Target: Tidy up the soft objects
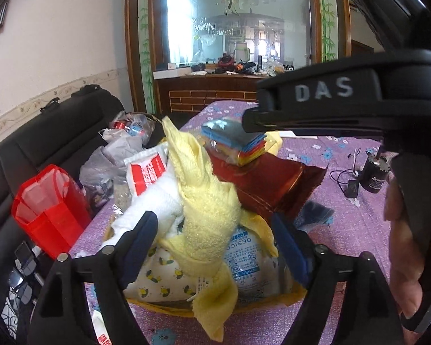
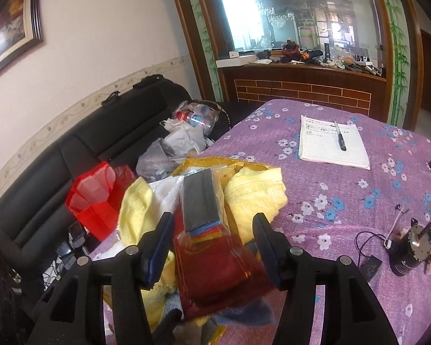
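At the lower centre of the left wrist frame, the left hand-held gripper (image 1: 215,247) stands wide, its pads clear of the twisted yellow towel (image 1: 207,212) between them. The right hand-held gripper (image 2: 212,247) is partly open over the red packet (image 2: 215,270) (not pressing it), amid the pile on the purple counter (image 2: 344,195).

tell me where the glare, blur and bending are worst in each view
Left wrist: the mirror blows out white at its window reflection, the yellow towel is slightly soft, and dark vignette fills the corners. Right wrist: the same mirror glares, the wall border bows into a curve, and the red packet is soft.
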`<state>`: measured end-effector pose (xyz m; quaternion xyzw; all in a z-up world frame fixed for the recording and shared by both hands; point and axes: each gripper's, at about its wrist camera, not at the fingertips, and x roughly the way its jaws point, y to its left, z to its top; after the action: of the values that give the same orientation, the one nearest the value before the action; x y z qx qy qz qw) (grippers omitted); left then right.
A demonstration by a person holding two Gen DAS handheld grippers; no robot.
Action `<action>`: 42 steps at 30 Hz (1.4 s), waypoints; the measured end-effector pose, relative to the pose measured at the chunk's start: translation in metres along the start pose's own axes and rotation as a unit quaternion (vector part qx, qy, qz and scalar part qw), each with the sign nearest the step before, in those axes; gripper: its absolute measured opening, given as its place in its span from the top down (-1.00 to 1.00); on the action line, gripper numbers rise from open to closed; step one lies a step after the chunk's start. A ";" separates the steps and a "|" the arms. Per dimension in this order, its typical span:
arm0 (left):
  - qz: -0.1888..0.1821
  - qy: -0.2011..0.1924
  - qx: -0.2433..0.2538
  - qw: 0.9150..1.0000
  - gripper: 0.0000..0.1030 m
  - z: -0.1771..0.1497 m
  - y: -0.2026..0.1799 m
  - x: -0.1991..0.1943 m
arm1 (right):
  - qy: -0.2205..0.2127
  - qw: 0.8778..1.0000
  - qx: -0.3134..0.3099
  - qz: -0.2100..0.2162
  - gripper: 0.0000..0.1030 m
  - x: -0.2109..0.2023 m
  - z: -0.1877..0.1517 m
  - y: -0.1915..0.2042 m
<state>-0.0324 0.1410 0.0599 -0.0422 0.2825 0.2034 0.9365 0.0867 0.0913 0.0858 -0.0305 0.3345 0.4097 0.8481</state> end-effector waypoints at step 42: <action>0.134 0.040 0.016 0.990 -1.00 -0.039 -0.004 -0.021 | -0.061 0.996 -0.055 -0.044 -0.97 -0.096 -0.118 -0.022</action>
<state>-0.0671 0.1220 0.0385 0.0028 0.3259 0.3207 0.8894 -0.0041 -0.0266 0.0469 -0.0669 0.2569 0.3909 0.8813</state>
